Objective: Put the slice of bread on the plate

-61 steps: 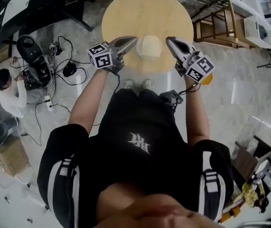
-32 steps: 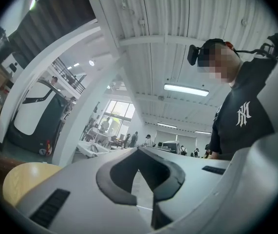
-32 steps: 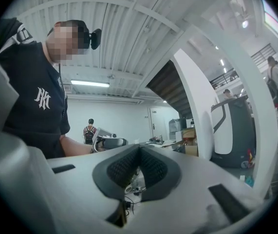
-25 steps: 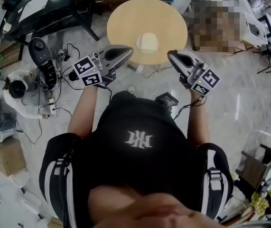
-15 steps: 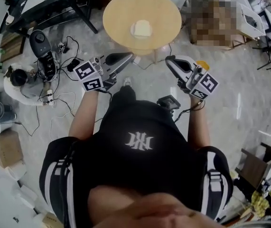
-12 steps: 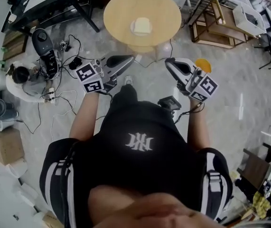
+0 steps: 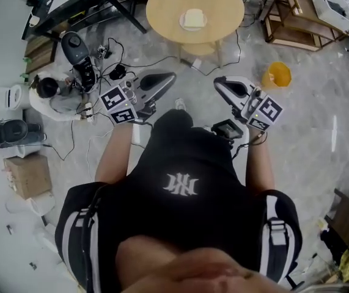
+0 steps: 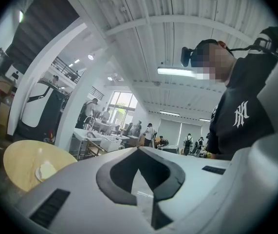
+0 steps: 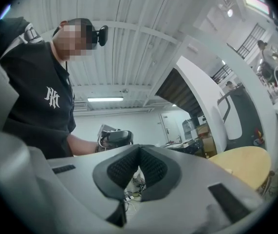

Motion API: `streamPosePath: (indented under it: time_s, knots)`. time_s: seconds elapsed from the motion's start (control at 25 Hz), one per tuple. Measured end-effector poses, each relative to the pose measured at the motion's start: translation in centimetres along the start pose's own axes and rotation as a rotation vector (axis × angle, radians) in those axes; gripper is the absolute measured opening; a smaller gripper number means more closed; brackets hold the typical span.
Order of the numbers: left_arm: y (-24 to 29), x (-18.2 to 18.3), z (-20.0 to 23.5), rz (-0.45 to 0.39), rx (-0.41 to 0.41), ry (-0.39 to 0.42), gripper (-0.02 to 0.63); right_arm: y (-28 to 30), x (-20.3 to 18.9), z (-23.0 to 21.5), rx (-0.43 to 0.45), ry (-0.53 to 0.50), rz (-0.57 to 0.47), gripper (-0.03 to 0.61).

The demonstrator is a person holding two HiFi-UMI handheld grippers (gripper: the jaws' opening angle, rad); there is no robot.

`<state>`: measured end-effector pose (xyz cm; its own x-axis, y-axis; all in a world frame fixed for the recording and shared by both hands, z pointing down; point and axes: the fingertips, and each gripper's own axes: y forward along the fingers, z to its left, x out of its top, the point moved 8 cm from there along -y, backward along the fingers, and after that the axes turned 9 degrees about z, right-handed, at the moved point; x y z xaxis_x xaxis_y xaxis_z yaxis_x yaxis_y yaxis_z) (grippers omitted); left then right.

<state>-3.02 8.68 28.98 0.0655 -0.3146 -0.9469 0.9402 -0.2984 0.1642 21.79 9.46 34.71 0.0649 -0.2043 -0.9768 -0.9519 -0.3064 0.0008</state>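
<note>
Bread slice (image 7: 194, 18) on plate (image 7: 182, 23), round table (image 7: 162, 5). Well ahead of left gripper (image 7: 172, 76) and right gripper (image 7: 217, 82). Both jaws pressed together, nothing between them.

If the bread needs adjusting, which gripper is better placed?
Left, marginally: left gripper and right gripper are both shut, empty, short of the table, but the left's view takes in the bread on its plate.
</note>
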Motion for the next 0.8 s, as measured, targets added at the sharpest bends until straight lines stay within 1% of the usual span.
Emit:
streamPosePath:
  time_s: [0.16,0.28,0.4,0.52,0.6,0.72,0.8]
  knots:
    - [-1.6,-0.4,-1.1,0.002,-0.008,0.002,0.008,0.6,-0.1,2.1,-0.004,0.002,-0.016,0.003]
    - [-2.1,-0.9,-1.0,-0.012,-0.023,-0.008,0.008,1.0,-0.1,3.2,-0.001,0.004,-0.009,0.003]
    - [-2.1,-1.4,-0.4,-0.031,-0.050,-0.020,0.008,1.5,-0.2,3.8,0.004,0.009,0.038,0.003]
    - [-2.5,-2.5,0.3,-0.028,-0.069,-0.045,0.008,2.3,0.4,4.2,-0.012,-0.002,0.075,0.003]
    - [-3.2,-2.9,0.7,-0.019,-0.079,-0.049,0.008,2.8,1.2,4.1,-0.030,0.008,0.057,0.003]
    - [-4.4,-3.5,1.6,-0.018,-0.089,-0.061,0.008,3.5,2.2,3.2,-0.065,0.086,-0.003,0.003]
    - [-5.6,-3.8,1.9,-0.024,-0.096,-0.076,0.008,4.2,2.7,3.1,-0.089,0.105,-0.010,0.003]
